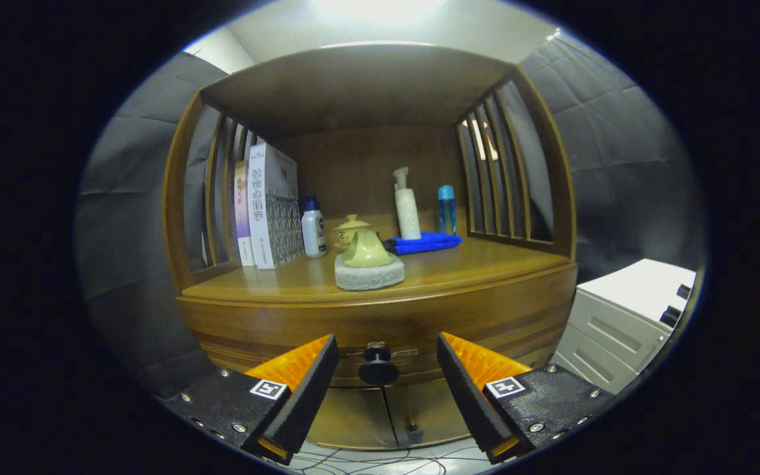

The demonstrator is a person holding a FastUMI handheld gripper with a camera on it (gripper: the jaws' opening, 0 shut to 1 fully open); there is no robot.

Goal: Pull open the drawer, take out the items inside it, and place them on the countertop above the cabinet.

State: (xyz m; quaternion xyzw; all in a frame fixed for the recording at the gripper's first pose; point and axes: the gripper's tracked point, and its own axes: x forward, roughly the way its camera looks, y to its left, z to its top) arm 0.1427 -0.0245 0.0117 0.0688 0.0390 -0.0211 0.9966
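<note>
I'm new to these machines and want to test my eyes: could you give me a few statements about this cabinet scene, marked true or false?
1. The gripper is open, its fingers either side of the drawer knob. True.
2. The drawer is pulled out. False: it is closed.
3. A yellow teapot sits on a grey sponge. True.
4. The blue cloth hangs from the knob. False: it lies on the countertop.

The cabinet [380, 316] is glossy varnished wood, and its countertop [472, 264] is smooth with a soft sheen. The closed drawer [287, 330] carries a dark, smooth knob [378, 367], which sits between the spread fingers of the gripper [386, 359], untouched. A rough, matt sponge [369, 272] lies under a glazed ceramic teapot [365, 249]. The blue cloth [423, 243] looks soft.
</note>
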